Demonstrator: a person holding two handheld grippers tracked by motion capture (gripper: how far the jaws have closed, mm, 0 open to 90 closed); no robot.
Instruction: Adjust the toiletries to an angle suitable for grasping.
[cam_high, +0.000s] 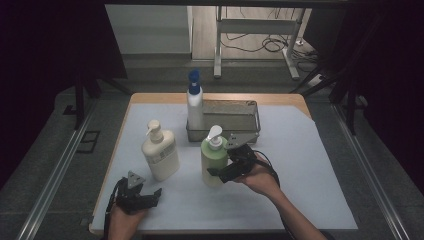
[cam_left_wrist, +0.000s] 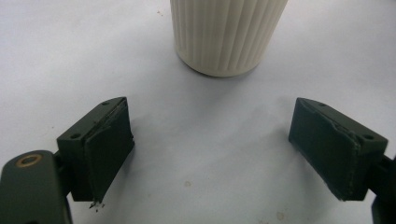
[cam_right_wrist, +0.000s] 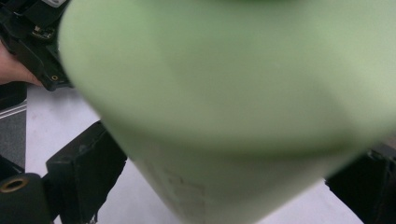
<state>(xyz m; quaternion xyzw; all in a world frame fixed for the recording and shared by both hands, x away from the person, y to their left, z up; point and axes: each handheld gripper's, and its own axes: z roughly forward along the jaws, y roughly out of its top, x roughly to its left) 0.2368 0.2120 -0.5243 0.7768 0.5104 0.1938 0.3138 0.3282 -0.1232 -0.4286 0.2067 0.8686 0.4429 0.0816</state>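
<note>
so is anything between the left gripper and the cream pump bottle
Nothing visible. The left gripper is open, and bare white table cover runs from its jaws to the cream pump bottle straight ahead.

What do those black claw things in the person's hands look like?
Each hand holds a black tool. The left gripper and right gripper both carry a grey three-cornered plate on top, and a thin black cable trails from the right one. Seen close, the left gripper's jaws are chunky dark blocks with flat, slightly frayed pads, small screw holes and a brass-coloured ring on the arm. The forearms are bare, without sleeves.
</note>
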